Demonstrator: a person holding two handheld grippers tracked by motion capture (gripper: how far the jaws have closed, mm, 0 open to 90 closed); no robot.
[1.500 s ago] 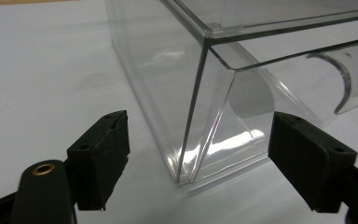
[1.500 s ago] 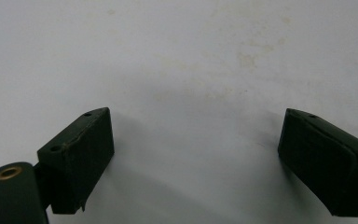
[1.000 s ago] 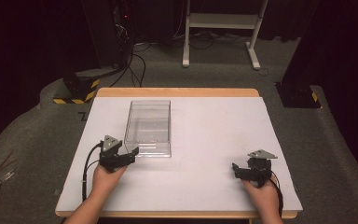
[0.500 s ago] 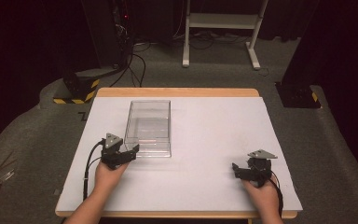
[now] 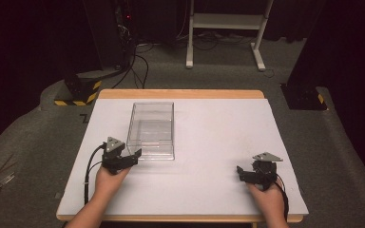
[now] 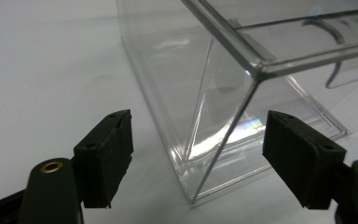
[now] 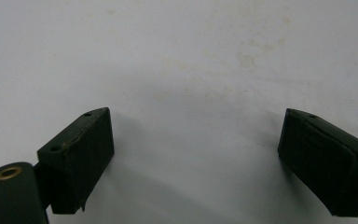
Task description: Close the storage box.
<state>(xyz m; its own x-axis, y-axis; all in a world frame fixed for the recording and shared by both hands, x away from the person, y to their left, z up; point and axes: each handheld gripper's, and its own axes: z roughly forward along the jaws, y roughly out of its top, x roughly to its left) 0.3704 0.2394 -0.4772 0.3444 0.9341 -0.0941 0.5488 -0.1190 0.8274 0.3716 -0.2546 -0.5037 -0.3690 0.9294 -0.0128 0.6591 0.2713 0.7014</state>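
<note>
High view: a clear plastic box (image 5: 151, 130) stands open-topped on the left half of the white table (image 5: 209, 142). The left claw (image 5: 134, 154) rests at the box's near left corner, just beside it. The right claw (image 5: 240, 172) rests on the table's near right part, well apart from the box.

Left gripper view: the box corner (image 6: 256, 74) stands between the two black jaws, nearer the right-hand one. The jaws have just been closing in, yet a gap shows on each side of the corner; neither pad presses the plastic, so the left claw is spread around the corner, not pinching it.

Right gripper view: the jaws of the right claw (image 7: 196, 154) are spread wide over bare, faintly stained table surface, with nothing between them.

Step in hand, as judged: the approach to a grasp of the box at its near corner wall. The next move calls for easing the left claw forward so that one pad lies inside the wall and one outside, then closing gently; thin smooth plastic may slip or flex.
</note>
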